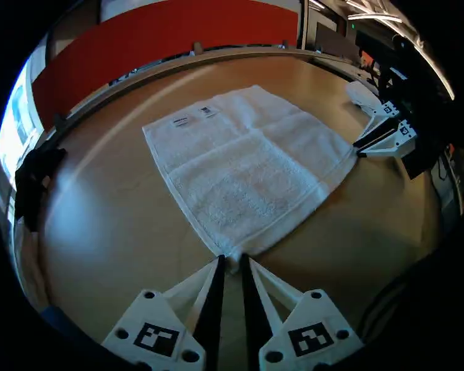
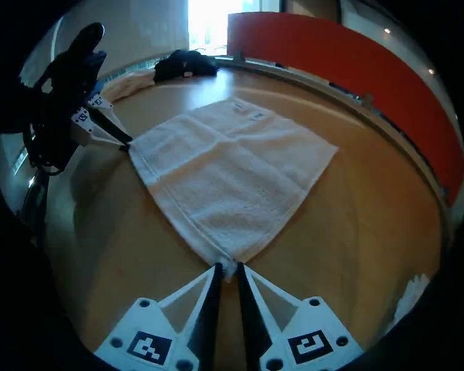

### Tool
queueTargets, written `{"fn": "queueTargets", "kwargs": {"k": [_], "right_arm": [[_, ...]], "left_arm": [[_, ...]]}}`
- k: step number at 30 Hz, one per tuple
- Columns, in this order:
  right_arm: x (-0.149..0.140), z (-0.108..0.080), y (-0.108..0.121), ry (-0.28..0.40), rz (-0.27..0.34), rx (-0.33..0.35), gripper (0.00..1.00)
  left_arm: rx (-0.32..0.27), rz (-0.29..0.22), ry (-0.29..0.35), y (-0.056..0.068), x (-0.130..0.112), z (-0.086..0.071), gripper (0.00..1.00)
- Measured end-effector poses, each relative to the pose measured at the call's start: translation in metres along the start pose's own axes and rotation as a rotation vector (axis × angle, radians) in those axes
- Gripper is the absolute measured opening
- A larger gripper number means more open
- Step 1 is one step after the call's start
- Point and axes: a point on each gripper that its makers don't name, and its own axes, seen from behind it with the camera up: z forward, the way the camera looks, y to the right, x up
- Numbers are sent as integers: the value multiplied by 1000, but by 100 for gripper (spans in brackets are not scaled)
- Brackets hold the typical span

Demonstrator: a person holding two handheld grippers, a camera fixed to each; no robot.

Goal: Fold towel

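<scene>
A white towel lies flat on the wooden table, two small labels near its far corner. In the left gripper view my left gripper is shut on the towel's nearest corner, which is pinched between the narrow fingers. My right gripper holds the corner at the right side. In the right gripper view the towel spreads away from my right gripper, which is shut on its near corner. The left gripper grips the left corner there, held by a dark-gloved hand.
A red panel runs behind the table's far edge. A dark bundle lies at the table's rim near a bright window. A small white cloth sits near the right edge. Bare tabletop surrounds the towel.
</scene>
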Motion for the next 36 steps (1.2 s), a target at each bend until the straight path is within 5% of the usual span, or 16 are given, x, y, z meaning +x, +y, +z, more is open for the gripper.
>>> {"fn": "queueTargets", "kwargs": {"k": [15, 36], "right_arm": [[9, -18, 2, 27, 17, -21, 17], [48, -93, -18, 88, 12, 1, 17]], "left_arm": [[-16, -56, 13, 6, 8, -16, 13], [-22, -167, 24, 15, 34, -93, 13]]}}
